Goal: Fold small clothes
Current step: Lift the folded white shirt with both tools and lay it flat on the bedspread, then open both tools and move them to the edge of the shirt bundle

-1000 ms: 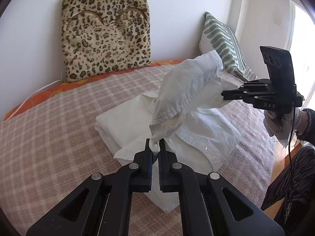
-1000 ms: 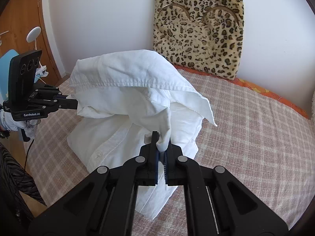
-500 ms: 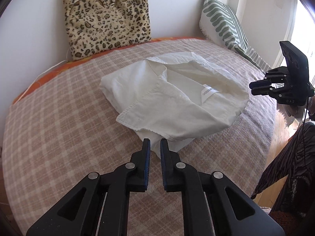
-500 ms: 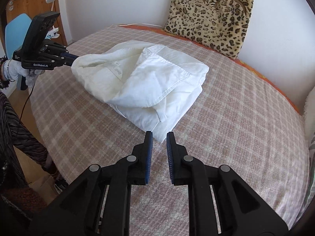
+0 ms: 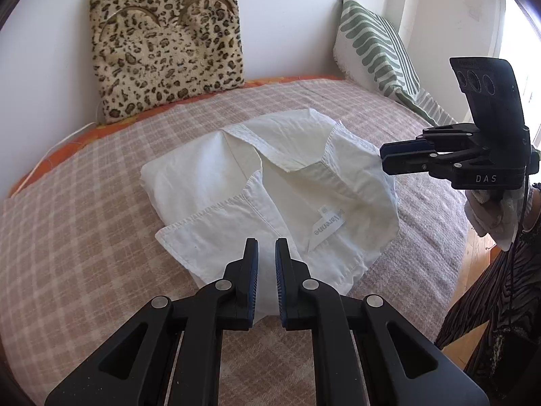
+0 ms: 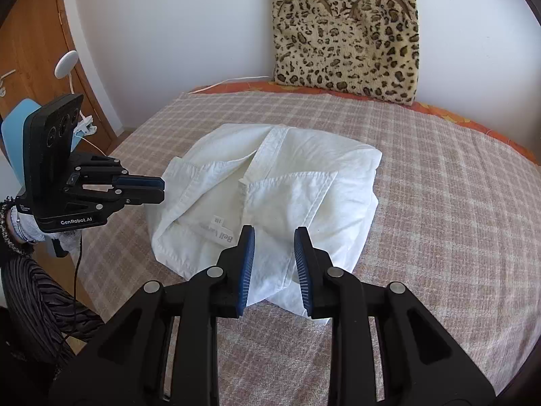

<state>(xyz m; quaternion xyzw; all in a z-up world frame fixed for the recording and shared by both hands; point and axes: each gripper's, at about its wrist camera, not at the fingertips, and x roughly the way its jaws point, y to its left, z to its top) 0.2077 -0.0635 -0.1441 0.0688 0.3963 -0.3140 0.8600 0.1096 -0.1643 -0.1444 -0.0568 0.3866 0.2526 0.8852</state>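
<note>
A white shirt [image 5: 270, 176] [image 6: 287, 176] lies folded in a loose bundle on the plaid bed cover [image 5: 84, 220], collar and label facing up. My left gripper [image 5: 267, 247] hovers over the shirt's near edge, barely open, with a narrow gap and no cloth between the pads. In the right wrist view the left gripper [image 6: 162, 186] sits just off the shirt's left edge. My right gripper [image 6: 274, 237] is above the near corner, its jaws opening, nothing pinched between them. In the left wrist view the right gripper [image 5: 383, 159] points at the shirt's right side.
A leopard-print cushion [image 5: 165, 54] [image 6: 345, 34] leans on the wall behind the bed. A green striped pillow [image 5: 378, 54] stands at the far right corner. A wooden door [image 6: 30, 34] and a blue chair [image 6: 13, 125] are left of the bed. A person's striped sleeve [image 6: 33, 291] is at the bed edge.
A second ago both grippers held shirt fabric raised; they let go and it dropped flat onto the bundle. Both have since come closer over the shirt, and the right jaws have widened.
</note>
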